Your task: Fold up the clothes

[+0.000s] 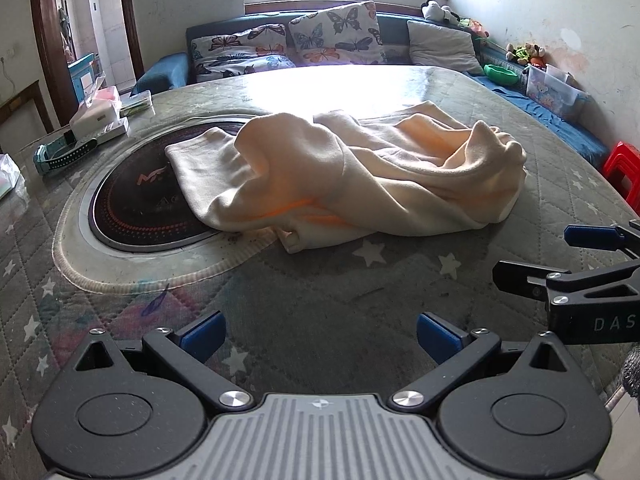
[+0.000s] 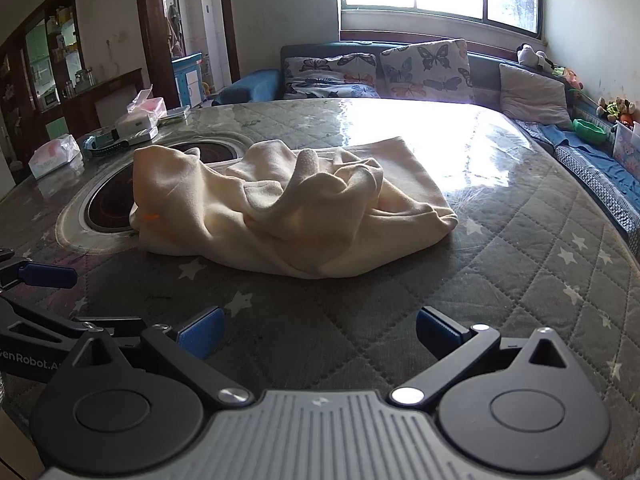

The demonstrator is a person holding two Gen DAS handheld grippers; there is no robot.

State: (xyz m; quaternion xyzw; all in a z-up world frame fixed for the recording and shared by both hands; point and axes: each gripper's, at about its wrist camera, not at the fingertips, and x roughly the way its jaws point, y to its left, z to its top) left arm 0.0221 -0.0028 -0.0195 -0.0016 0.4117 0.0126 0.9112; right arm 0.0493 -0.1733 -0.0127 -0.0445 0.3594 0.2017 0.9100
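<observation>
Both tools [image 1: 318,338] [image 2: 318,334] gape before crumpled garment [image 1: 344,176], lengthwise left-right.

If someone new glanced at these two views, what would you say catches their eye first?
A crumpled cream garment heaped mid-table, partly covering the round black cooktop set into the table. Behind it, window glare washes the glossy quilted table cover. Nearest the cameras, the left gripper and right gripper hang open and empty above the table.
</observation>
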